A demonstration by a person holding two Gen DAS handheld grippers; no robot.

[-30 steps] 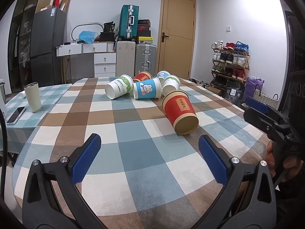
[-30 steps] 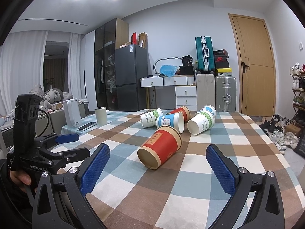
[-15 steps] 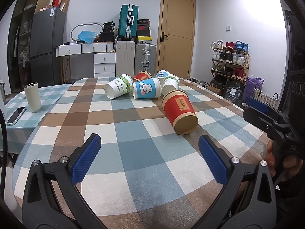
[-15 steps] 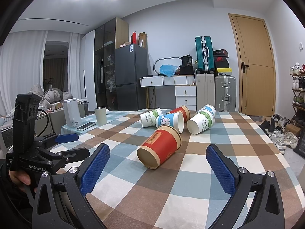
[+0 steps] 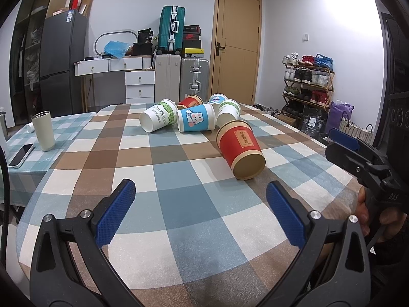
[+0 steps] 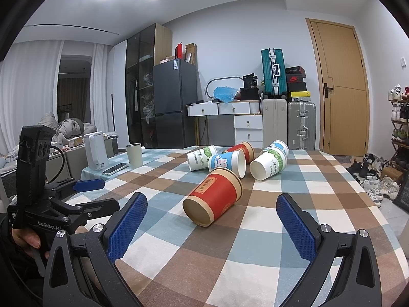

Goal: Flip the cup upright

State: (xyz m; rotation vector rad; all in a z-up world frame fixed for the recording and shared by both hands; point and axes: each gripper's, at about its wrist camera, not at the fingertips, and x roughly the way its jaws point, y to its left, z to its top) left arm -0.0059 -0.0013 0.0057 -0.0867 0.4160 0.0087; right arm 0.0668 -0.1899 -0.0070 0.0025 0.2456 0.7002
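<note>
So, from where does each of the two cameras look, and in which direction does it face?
Left wrist: sits on the left gripper, looks forward over the checked table toward the door; its own open blue fingers show below, the right gripper at the right edge.
Right wrist: sits on the right gripper, looks over the table toward the fridge and door; its open fingers show, the left gripper and holding hand at left.
Shared: the near red cup, lying on its side, with more tipped cups behind.
</note>
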